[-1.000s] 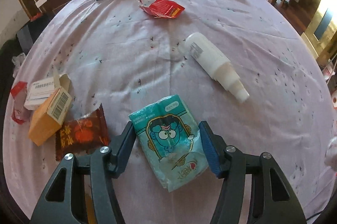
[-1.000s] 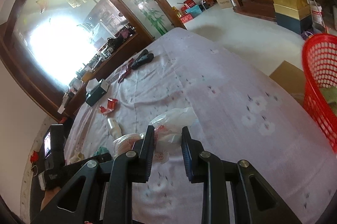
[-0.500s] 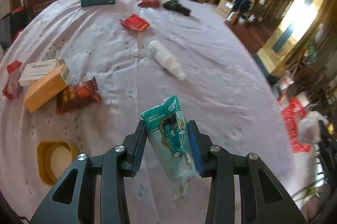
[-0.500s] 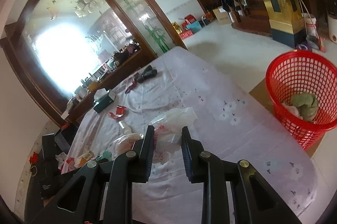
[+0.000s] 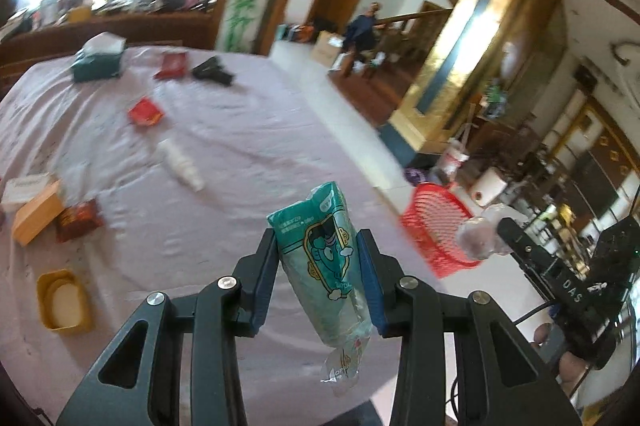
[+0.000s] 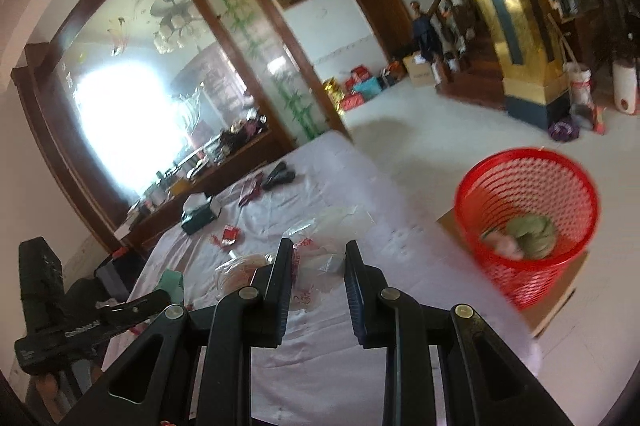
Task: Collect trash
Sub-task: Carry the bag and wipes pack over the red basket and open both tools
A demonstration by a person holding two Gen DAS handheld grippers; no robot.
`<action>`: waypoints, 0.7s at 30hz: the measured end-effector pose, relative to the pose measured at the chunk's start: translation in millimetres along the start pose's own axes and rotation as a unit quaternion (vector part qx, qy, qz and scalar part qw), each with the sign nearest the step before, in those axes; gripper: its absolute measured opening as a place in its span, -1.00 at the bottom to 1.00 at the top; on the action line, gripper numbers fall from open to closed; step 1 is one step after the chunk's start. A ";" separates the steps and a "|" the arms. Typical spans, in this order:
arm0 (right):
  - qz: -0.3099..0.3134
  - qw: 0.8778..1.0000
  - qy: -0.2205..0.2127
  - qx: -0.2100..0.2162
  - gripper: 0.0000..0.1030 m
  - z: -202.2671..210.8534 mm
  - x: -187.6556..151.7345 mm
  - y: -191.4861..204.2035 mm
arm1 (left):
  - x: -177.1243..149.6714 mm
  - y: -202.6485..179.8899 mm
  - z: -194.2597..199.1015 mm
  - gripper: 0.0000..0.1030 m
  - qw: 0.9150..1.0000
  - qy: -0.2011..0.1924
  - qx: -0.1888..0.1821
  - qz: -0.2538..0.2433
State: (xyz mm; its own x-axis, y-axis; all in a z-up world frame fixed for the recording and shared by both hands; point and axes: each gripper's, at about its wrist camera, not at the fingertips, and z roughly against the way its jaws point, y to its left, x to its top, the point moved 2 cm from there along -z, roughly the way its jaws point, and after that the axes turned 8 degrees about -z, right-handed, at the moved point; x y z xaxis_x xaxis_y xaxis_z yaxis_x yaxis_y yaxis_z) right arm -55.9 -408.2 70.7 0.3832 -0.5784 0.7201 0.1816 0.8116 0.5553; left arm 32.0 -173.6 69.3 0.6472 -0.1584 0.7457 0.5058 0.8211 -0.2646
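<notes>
Your left gripper (image 5: 318, 258) clamps a teal tissue pack (image 5: 324, 258); your right gripper (image 6: 318, 266) clamps a plastic bag (image 6: 316, 258) near the red basket (image 6: 528, 222).

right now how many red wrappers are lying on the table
3: a flat red packet at the far edge by the black object, a crumpled red wrapper mid-table, a dark red snack pack beside the orange box. Others may be hidden.

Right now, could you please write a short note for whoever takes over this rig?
Left gripper: jaws shut on the teal tissue pack, lifted clear of the table.
Right gripper: jaws shut on the crumpled clear plastic bag.
Red basket stands on the floor beside the table, some trash already inside.
Left: drop both, then the red wrappers, white bottle and boxes on the table.
</notes>
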 end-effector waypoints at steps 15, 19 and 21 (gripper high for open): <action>0.000 0.991 -0.105 -0.083 -0.49 93.7 41.8 -40.7 | 27.0 -111.7 -3.5 -0.26 0.990 -0.024 -0.113 -0.080; -0.013 0.989 -0.116 -0.094 -0.49 100.0 48.7 -51.3 | 34.4 -126.3 -13.6 -0.26 0.987 -0.023 -0.132 -0.085; -0.017 0.988 -0.121 -0.100 -0.49 101.2 51.4 -55.5 | 37.0 -131.9 -17.9 -0.26 0.986 -0.023 -0.138 -0.088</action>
State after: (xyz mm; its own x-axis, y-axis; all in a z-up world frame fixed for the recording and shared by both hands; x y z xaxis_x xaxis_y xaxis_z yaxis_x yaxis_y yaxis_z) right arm -137.9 -491.3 119.0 0.1517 -0.5881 0.7944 0.3747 0.7780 0.5043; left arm -0.6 -297.5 120.9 0.5121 -0.2540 0.8205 0.7478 0.6018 -0.2803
